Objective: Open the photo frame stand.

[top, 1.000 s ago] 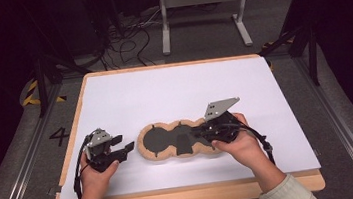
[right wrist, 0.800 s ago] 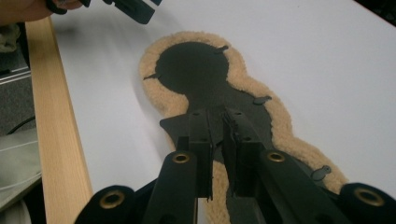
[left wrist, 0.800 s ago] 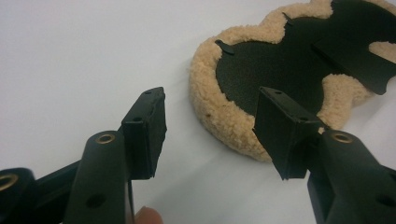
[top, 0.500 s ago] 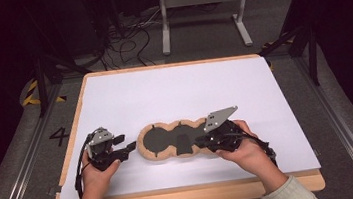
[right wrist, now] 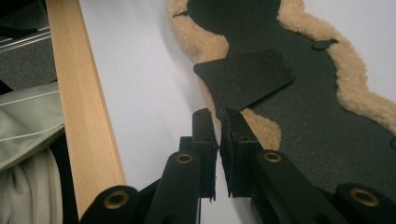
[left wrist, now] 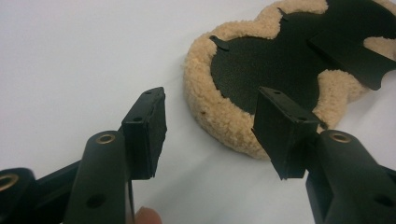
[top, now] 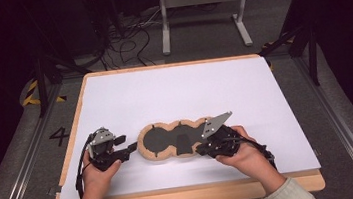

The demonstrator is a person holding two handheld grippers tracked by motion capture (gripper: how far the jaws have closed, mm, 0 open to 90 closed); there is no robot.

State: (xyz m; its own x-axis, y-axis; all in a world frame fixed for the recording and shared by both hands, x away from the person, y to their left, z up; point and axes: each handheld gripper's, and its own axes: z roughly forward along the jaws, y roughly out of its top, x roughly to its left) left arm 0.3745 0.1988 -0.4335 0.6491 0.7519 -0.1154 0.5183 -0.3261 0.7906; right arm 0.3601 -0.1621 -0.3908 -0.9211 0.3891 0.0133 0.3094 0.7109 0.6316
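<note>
Right claw [right wrist: 217, 126] seemingly pinching black flap [right wrist: 245, 81] (fleece-edged pad [top: 174, 139]), left claw [left wrist: 210, 116] empty

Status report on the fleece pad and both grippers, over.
Left gripper open, short of the fleece pad. Right gripper shut on the pad's black flap. Nothing in the way on the table.

tan fleece pad [top: 169, 139], black lobed centre, flat on white table, black flap raised.

White table sheet [top: 174, 94] brightly lit from above, surroundings nearly black, soft short shadows, mild glare, near jaws blurred in both gripper views, slight graininess
</note>
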